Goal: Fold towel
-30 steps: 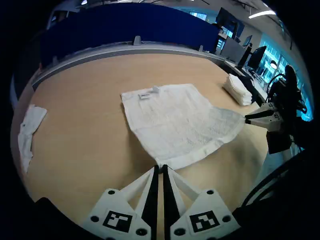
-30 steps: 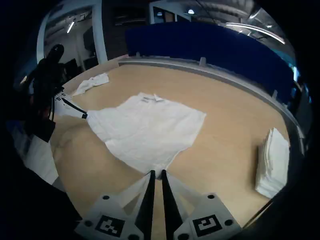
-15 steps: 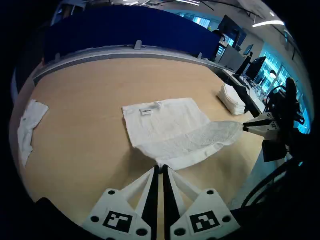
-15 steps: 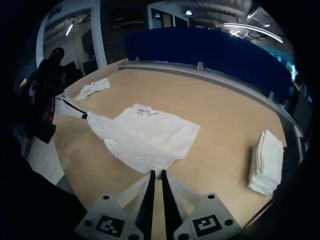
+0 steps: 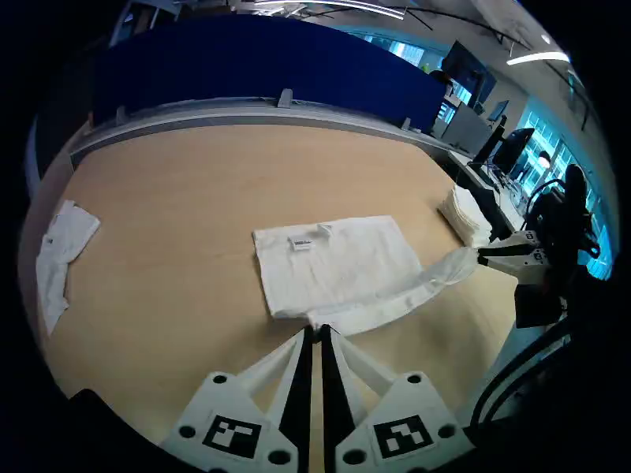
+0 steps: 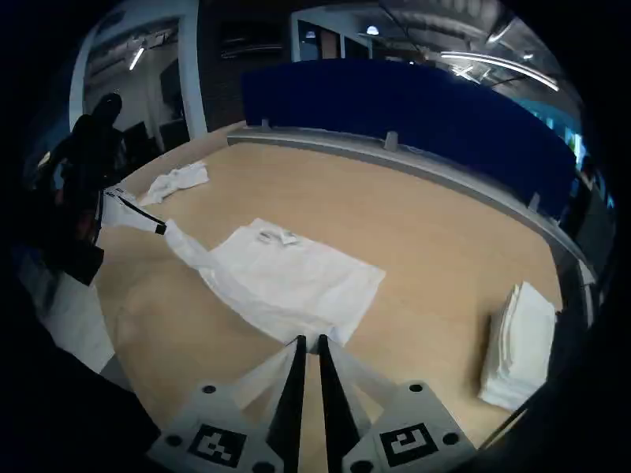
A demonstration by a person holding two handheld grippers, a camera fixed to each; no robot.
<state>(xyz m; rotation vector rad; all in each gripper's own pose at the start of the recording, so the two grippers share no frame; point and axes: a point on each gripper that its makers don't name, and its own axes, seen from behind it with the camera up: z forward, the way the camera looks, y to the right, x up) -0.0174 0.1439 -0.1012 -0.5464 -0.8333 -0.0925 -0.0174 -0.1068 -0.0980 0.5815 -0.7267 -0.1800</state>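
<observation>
- The left claw, at the bottom centre of the left gripper view, has its two fingers pressed together on a corner of the white towel.
- The right claw, at the bottom centre of the right gripper view, is pinched the same way on the neighbouring corner. From the left gripper view it sits at the right edge of the frame, with the cloth drawn out to a point at its tips.
- Between the two claws the held edge hangs as a slack, rolled band raised off the tabletop. The rest of the towel lies flat in mid-frame, its small label facing up near the far edge.
- Judging by that sag, the towel is light, soft and limp. It will not hold a shape, so only the two held corners steer it.
- The terry surface should grip well under the fingers, and nothing about it is fragile.
- The corners are the right hold. Spreading the claws would probably take out the slack and let the edge land straight.
- Further out are a stack of folded towels at the right and a crumpled cloth at the left.
</observation>
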